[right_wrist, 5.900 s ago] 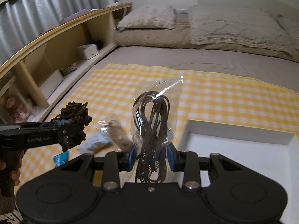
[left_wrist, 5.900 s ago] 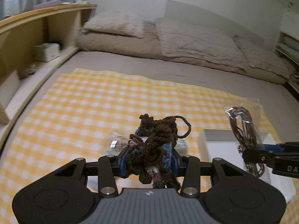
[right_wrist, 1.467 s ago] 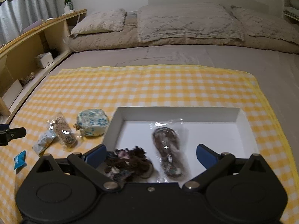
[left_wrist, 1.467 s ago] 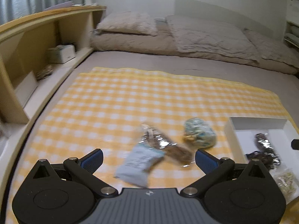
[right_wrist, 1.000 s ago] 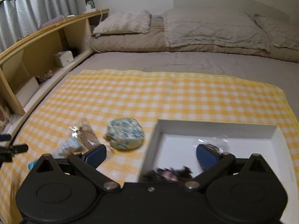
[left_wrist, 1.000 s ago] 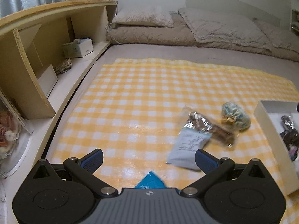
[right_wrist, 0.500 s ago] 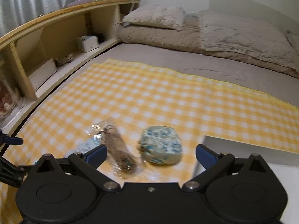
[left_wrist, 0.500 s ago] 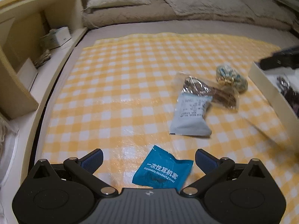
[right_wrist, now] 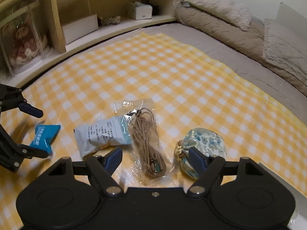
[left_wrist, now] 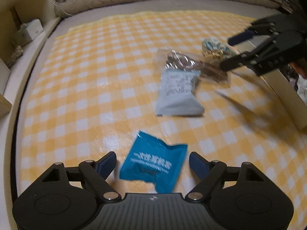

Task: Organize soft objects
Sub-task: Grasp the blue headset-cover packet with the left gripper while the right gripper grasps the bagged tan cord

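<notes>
My left gripper [left_wrist: 153,162] is open, its fingers either side of a blue packet [left_wrist: 153,165] on the yellow checked cloth [left_wrist: 86,72]. My right gripper [right_wrist: 154,156] is open, low over a clear bag of tan cord [right_wrist: 147,136], with a pale grey-blue packet [right_wrist: 102,133] to its left and a blue floral pouch [right_wrist: 204,143] to its right. In the left wrist view the grey-blue packet [left_wrist: 179,94], cord bag [left_wrist: 184,61] and pouch [left_wrist: 213,47] lie beyond, with the right gripper [left_wrist: 232,51] over them. The left gripper [right_wrist: 34,133] and blue packet [right_wrist: 45,136] show at left in the right wrist view.
A white box [left_wrist: 287,94] holding bagged items stands at the cloth's right edge. A wooden shelf unit [right_wrist: 80,19] runs along the left of the bed. Beige pillows and bedding [right_wrist: 230,23] lie beyond the cloth.
Both grippers have left the white box, where the yarn bundle and cord bag now lie. The left has dropped around the blue packet; the right has swung left over the tan cord bag.
</notes>
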A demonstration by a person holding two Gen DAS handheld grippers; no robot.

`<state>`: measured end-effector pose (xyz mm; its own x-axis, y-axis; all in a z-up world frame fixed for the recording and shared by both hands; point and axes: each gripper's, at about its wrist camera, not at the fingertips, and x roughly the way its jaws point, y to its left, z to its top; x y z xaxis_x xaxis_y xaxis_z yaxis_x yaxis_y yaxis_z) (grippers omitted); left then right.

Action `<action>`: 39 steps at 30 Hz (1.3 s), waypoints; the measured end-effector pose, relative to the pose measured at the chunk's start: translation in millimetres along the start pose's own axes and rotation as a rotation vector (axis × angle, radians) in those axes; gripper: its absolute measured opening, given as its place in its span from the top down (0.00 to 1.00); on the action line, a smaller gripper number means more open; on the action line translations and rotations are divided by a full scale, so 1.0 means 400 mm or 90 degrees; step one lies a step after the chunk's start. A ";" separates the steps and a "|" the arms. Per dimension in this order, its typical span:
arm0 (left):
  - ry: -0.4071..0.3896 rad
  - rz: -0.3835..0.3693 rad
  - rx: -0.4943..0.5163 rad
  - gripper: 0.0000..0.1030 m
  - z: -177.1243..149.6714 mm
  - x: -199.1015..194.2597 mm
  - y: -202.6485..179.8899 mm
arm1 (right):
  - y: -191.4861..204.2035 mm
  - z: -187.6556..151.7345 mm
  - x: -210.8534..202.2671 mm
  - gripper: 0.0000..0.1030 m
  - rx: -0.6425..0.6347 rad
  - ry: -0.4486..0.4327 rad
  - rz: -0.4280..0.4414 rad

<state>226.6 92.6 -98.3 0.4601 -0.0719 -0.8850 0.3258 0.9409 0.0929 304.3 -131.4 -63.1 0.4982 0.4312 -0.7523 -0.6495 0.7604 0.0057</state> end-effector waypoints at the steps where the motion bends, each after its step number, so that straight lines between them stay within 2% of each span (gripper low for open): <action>1: 0.007 -0.012 0.001 0.20 -0.005 0.001 -0.001 | 0.001 -0.001 0.007 0.25 -0.009 0.000 0.002; 3: 0.030 -0.043 0.005 0.20 -0.016 0.003 -0.005 | 0.002 -0.001 0.024 0.25 -0.026 0.001 0.007; 6: 0.034 -0.059 0.015 0.20 -0.025 -0.007 -0.012 | 0.002 -0.001 0.053 0.26 -0.034 0.016 0.007; 9: 0.033 -0.060 -0.003 0.20 -0.023 -0.008 -0.008 | 0.003 -0.001 0.080 0.29 -0.038 0.024 0.000; 14: 0.025 -0.047 -0.084 0.20 0.002 0.003 0.007 | 0.006 -0.001 0.103 0.33 -0.045 0.022 -0.008; 19: 0.023 -0.032 -0.154 0.21 0.019 0.005 0.015 | 0.012 -0.006 0.116 0.37 -0.022 0.042 -0.008; 20: 0.024 -0.025 -0.159 0.23 0.021 0.006 0.014 | 0.011 -0.007 0.117 0.39 -0.016 0.046 -0.004; 21: 0.022 -0.013 -0.162 0.30 0.023 0.006 0.014 | 0.010 -0.007 0.118 0.47 -0.010 0.051 0.000; 22: 0.020 -0.001 -0.164 0.38 0.025 0.006 0.013 | 0.009 -0.008 0.119 0.50 -0.006 0.054 0.003; 29: 0.012 0.019 -0.157 0.45 0.023 -0.010 0.007 | 0.014 -0.004 0.105 0.66 -0.009 0.059 -0.011; 33: 0.000 0.022 -0.175 0.50 0.027 -0.016 0.010 | 0.018 -0.003 0.089 0.78 -0.013 0.058 -0.018; 39: -0.035 0.029 -0.186 0.51 0.030 -0.049 0.010 | 0.020 0.004 0.049 0.81 0.000 0.037 -0.026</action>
<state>228.5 93.7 -75.1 0.5157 -0.0378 -0.8559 0.0566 0.9983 -0.0100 309.9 -116.2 -76.7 0.4898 0.3712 -0.7889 -0.6293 0.7768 -0.0253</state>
